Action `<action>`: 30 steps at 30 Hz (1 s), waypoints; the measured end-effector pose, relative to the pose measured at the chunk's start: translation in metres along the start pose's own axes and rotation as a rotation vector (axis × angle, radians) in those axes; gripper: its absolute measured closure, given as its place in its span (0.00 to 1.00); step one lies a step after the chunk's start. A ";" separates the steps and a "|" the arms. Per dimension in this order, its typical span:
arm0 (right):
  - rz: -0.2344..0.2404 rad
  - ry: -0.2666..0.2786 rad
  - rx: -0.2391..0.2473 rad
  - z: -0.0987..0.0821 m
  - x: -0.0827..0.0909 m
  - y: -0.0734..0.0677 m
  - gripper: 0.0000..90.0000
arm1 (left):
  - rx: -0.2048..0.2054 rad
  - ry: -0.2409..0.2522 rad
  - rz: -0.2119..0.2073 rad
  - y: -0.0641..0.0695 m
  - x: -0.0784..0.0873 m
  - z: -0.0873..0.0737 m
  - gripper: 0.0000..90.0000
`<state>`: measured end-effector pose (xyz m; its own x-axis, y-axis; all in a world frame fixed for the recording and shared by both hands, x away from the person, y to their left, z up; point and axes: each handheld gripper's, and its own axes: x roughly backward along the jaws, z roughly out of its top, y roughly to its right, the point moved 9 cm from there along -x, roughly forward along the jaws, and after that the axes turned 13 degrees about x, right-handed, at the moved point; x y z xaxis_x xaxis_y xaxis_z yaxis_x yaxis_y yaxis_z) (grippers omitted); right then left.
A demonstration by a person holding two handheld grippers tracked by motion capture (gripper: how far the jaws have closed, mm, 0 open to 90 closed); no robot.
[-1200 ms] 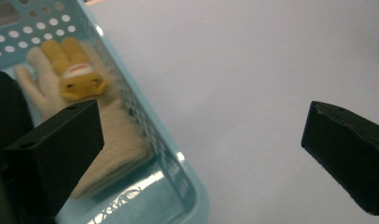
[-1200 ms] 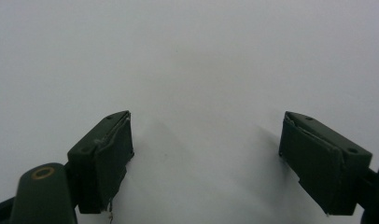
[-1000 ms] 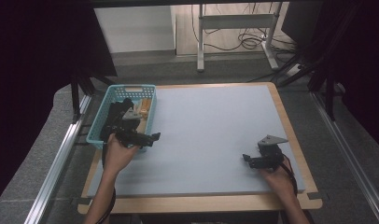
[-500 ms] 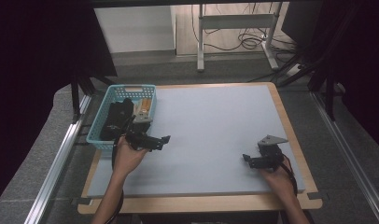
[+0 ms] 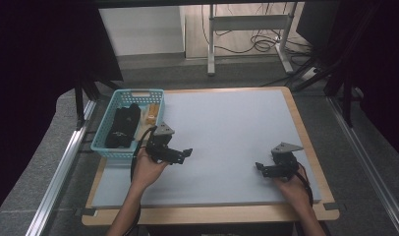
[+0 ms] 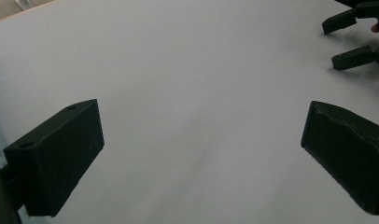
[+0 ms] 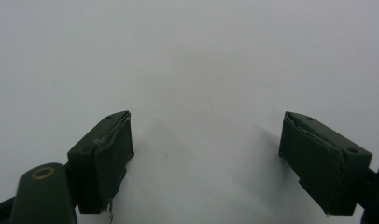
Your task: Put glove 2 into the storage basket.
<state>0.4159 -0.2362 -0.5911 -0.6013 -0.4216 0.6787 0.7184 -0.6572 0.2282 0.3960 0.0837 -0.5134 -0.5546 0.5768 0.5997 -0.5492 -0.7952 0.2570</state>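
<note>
Black fabric, a folded dark bundle [image 5: 123, 127], lies in the turquoise basket [image 5: 102, 143] at the left rear of the tabletop [image 5: 227, 128], beside a small yellow-orange item [image 5: 151, 113] in the same basket. We judge this bundle to be what the work concerns, since it sits nearest our left hand-held gripper [image 5: 186, 153]. That gripper hovers just right of the basket's near corner, its jaws spread wide and empty, pointing out over the bare pale surface, so the bundle lies behind and to its left, close but not touching. To fetch it well, we would turn the left gripper back toward the basket, come down over the rim rather than through the wall, and pinch a thick fold. Our right hand-held gripper [image 5: 259, 167] rests near the right front edge, well apart from the basket, jaws likewise open with nothing between them; in the left gripper view its tips [image 6: 351, 37] show far off.
</note>
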 end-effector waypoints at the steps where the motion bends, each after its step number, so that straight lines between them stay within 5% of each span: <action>1: 0.000 0.000 0.000 0.000 0.000 0.000 0.19 | -0.003 0.002 -0.004 0.003 -0.001 0.000 0.00; 16: 0.000 0.000 0.000 0.000 0.000 0.000 0.19 | -0.048 -0.017 -0.045 0.031 -0.027 -0.019 0.00; 30: -0.002 0.001 0.001 0.000 0.000 0.000 0.19 | -0.060 -0.046 -0.051 0.037 -0.046 -0.044 0.00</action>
<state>0.4159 -0.2361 -0.5910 -0.6029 -0.4208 0.6778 0.7177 -0.6571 0.2305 0.3734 0.0357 -0.5653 -0.4965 0.6063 0.6212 -0.6131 -0.7516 0.2434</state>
